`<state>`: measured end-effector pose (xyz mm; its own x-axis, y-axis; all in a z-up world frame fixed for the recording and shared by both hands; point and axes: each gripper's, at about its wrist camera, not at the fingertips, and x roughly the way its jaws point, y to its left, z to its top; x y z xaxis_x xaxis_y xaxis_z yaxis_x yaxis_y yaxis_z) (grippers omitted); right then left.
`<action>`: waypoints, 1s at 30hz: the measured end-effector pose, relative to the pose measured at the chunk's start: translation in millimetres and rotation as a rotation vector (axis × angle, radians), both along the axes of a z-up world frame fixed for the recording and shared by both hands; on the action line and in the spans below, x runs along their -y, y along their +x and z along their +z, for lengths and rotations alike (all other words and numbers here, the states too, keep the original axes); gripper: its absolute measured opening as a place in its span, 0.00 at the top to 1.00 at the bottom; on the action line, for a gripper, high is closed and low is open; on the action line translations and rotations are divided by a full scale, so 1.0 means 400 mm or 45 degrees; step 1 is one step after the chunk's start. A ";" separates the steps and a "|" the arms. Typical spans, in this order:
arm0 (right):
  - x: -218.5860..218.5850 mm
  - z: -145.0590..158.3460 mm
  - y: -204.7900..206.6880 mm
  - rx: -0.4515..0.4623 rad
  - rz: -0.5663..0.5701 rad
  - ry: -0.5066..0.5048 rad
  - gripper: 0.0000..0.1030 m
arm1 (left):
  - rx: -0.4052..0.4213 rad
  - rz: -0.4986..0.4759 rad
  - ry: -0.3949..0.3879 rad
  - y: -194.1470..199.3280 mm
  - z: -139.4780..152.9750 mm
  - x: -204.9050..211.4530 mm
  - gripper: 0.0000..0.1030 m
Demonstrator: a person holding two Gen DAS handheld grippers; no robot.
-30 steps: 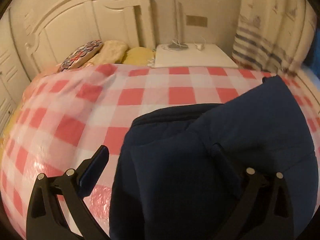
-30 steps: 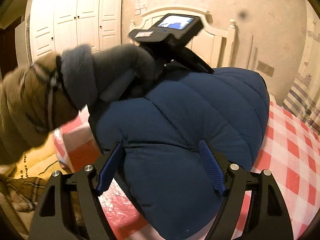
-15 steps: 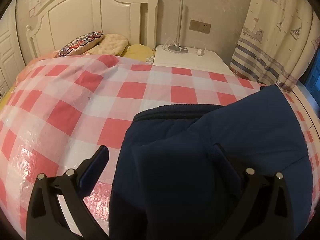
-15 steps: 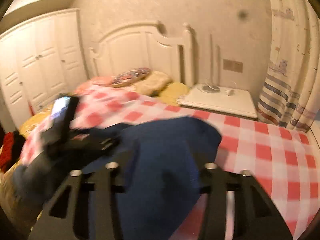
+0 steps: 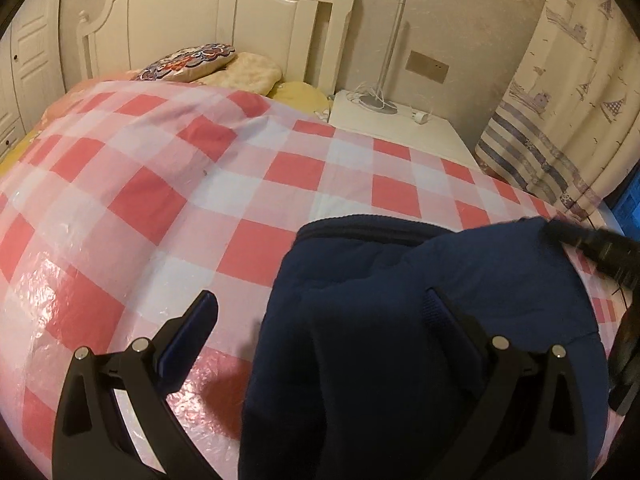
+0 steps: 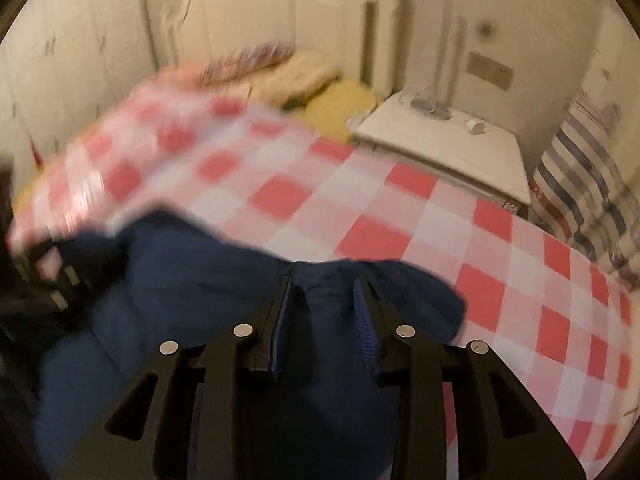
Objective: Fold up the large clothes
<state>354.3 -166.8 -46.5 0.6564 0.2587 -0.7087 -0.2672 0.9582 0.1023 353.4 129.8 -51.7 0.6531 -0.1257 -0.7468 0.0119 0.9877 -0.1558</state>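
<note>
The left gripper (image 5: 320,320) is held low over the bed (image 5: 168,184), angled forward and down, with its two black fingers spread wide. Its left finger (image 5: 188,332), faced with a blue ribbed pad, hangs over the bare cover; its right one lies against the jacket (image 5: 420,300), partly sunk in the dark folds. It has hold of nothing.

The right gripper (image 6: 326,316) points forward along the bed from a little above it. Its fingers (image 6: 362,316) are drawn in close, and a bunched ridge of the jacket (image 6: 200,280) fills the narrow gap between the blue pads, so it is pinching the cloth. In the left wrist view a black part of this gripper (image 5: 600,248) shows at the far right edge of the jacket.

The jacket is navy blue, thick and padded, with a soft matte surface and rounded, puffy folds. One edge carries a darker ribbed band (image 5: 360,228). It lies heaped on the near part of the bed, doubled over itself.

The bed cover is a red, pink and white check with a shiny, crinkled, plastic-like sheen near the camera. At the head are a patterned pillow (image 5: 188,62), a pale pillow (image 5: 248,74) and a white panelled headboard (image 5: 200,12). A white nightstand (image 5: 400,128) stands beside the bed, and a striped curtain (image 5: 560,120) hangs at the right. The right wrist view is blurred.
</note>
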 end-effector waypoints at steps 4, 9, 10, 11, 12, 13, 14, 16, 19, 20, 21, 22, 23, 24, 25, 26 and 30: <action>0.042 -0.064 0.053 -0.117 -0.100 0.107 0.68 | 0.000 0.006 0.008 0.000 -0.002 -0.001 0.02; 0.023 -0.102 0.054 -0.128 -0.064 0.085 0.67 | 0.000 0.019 0.039 -0.001 -0.006 0.001 0.02; 0.019 -0.093 0.055 -0.142 -0.055 0.058 0.67 | 0.004 0.020 0.047 -0.003 -0.004 0.003 0.02; 0.015 -0.075 0.055 -0.153 -0.059 0.018 0.67 | 0.008 0.024 0.059 -0.004 -0.002 0.005 0.02; 0.012 -0.057 0.053 -0.149 -0.071 -0.008 0.67 | 0.012 0.027 0.070 -0.006 -0.001 0.007 0.02; 0.010 -0.031 0.045 -0.116 -0.086 -0.022 0.67 | 0.015 0.028 0.077 -0.008 0.001 0.010 0.02; 0.009 -0.005 0.030 -0.070 -0.086 -0.003 0.67 | 0.018 0.029 0.081 -0.010 0.002 0.010 0.02; -0.010 0.033 0.002 -0.015 -0.054 0.050 0.65 | 0.020 0.033 0.080 -0.013 0.003 0.009 0.02; -0.110 -0.002 -0.005 -0.059 0.078 -0.139 0.49 | 0.019 0.033 0.078 -0.013 0.004 0.009 0.02; -0.140 -0.033 -0.001 -0.097 0.113 -0.201 0.46 | 0.022 0.035 0.080 -0.013 0.004 0.009 0.02; -0.179 -0.070 -0.005 -0.076 0.122 -0.326 0.45 | 0.024 0.043 0.082 -0.015 0.004 0.006 0.02; -0.190 -0.074 -0.006 -0.058 0.113 -0.357 0.45 | 0.018 0.048 0.081 -0.013 0.002 0.006 0.02; -0.194 -0.074 -0.005 -0.064 0.111 -0.371 0.44 | 0.011 0.049 0.072 -0.011 -0.001 0.002 0.02; -0.194 -0.069 -0.003 -0.078 0.116 -0.378 0.45 | 0.005 0.047 0.062 -0.010 -0.003 -0.001 0.02; -0.189 -0.060 -0.004 -0.084 0.114 -0.370 0.45 | -0.001 0.045 0.052 -0.009 -0.005 -0.004 0.02; -0.182 -0.047 -0.009 -0.070 0.099 -0.356 0.45 | -0.001 0.045 0.053 -0.010 -0.005 -0.005 0.02; -0.174 -0.051 -0.020 -0.036 0.061 -0.313 0.44 | 0.007 0.047 0.063 -0.014 -0.005 -0.004 0.02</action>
